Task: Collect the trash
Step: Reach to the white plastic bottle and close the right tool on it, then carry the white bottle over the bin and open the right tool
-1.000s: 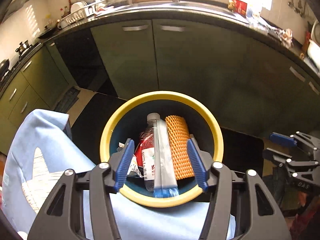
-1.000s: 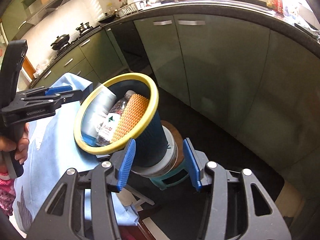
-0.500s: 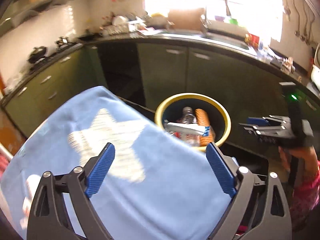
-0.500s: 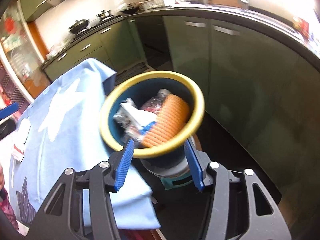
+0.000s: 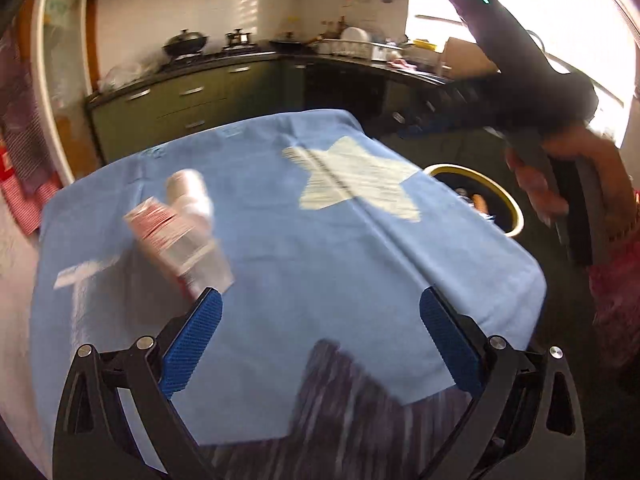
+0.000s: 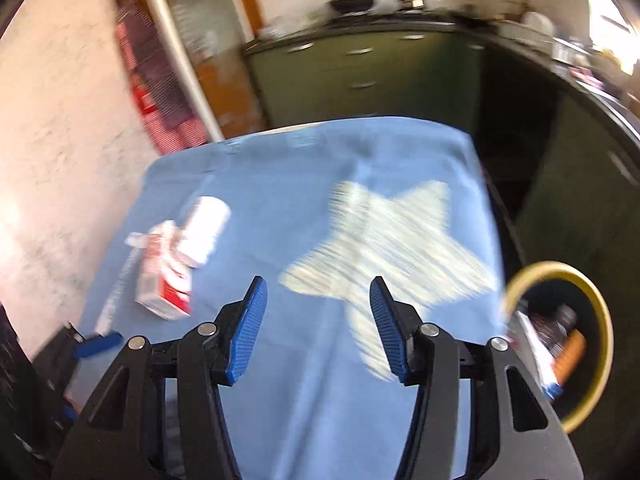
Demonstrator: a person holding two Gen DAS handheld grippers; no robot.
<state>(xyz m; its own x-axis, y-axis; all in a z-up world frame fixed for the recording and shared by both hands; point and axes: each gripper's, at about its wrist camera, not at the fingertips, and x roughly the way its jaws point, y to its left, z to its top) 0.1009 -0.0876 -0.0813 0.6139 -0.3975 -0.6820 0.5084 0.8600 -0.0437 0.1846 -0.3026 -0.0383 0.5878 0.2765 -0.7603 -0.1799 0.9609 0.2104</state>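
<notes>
A red-and-white carton (image 5: 176, 236) (image 6: 164, 284) and a white bottle (image 5: 190, 192) (image 6: 206, 220) lie blurred together on the blue tablecloth (image 5: 320, 248) at its left side. A thin pale strip (image 5: 80, 272) lies beside them. My left gripper (image 5: 320, 300) hovers over the cloth, its jaws opening wide with nothing between them; the carton is just past its left fingertip. My right gripper (image 6: 316, 328) stands open over the cloth, empty, to the right of the carton. The yellow-rimmed bin (image 5: 516, 216) (image 6: 600, 320) holds trash off the table's right edge.
A pale star (image 6: 392, 248) is printed mid-cloth. A person's hand (image 5: 536, 188) grips the other tool's black handle above the bin. Green kitchen cabinets (image 5: 192, 96) line the back and right; a pink wall (image 6: 60, 140) runs along the left.
Both views swung left from the bin to the table. My left gripper let go of the white-and-blue packet into the bin and spread wide. The carton and bottle came into view.
</notes>
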